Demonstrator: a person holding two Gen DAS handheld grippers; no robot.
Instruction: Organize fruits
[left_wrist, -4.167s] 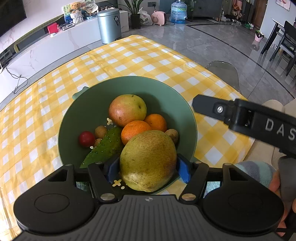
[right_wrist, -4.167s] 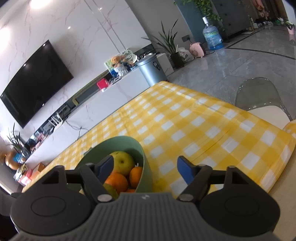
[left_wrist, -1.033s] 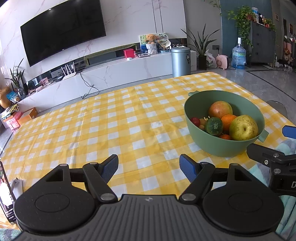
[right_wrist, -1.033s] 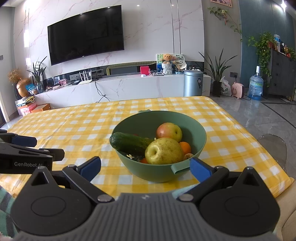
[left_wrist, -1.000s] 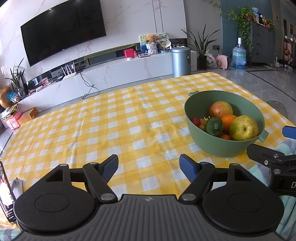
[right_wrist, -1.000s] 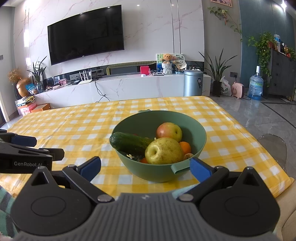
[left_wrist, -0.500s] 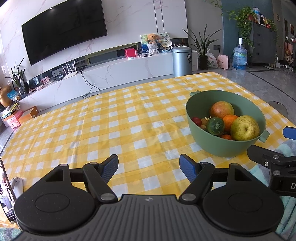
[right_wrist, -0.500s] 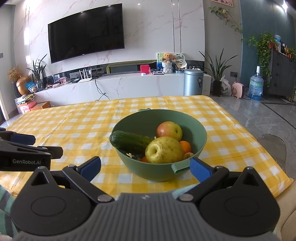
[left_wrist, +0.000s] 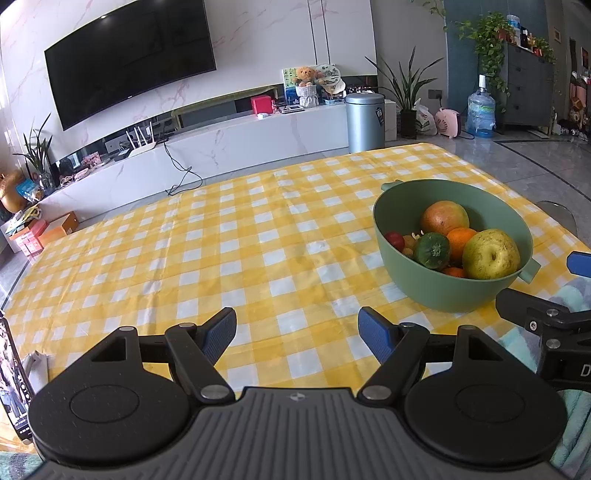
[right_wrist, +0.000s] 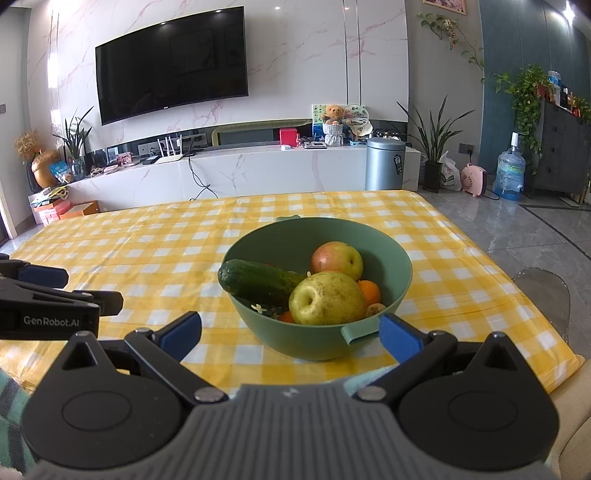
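One green bowl (right_wrist: 391, 295) sits centre-frame in the right wrist view and at right of the left wrist view, on a yellow-checked tablecloth (left_wrist: 229, 258), holding every fruit in sight. Counted inside it: one large yellow-green pear (right_wrist: 327, 298) at the front, one red-yellow apple (right_wrist: 336, 260) behind it, one cucumber (right_wrist: 258, 281) leaning over the left rim, at least two oranges (left_wrist: 460, 240), one small red fruit (left_wrist: 394, 239), and a few small brownish fruits too crowded to number.

Four seconds ago the left gripper (left_wrist: 297, 334) was clamped on the pear directly above the bowl; the pear now lies in the pile, and that gripper has drawn back to the bottom of its frame, jaws spread wide over bare cloth and holding nothing. The right gripper (right_wrist: 290, 338), low in its own frame just before the bowl's near handle, likewise stands wide apart and empty. Over the last second, neither view has shifted much.

No loose fruit shows on the cloth, so the sorting looks finished or nearly so, with both tools pulled clear of the bowl.
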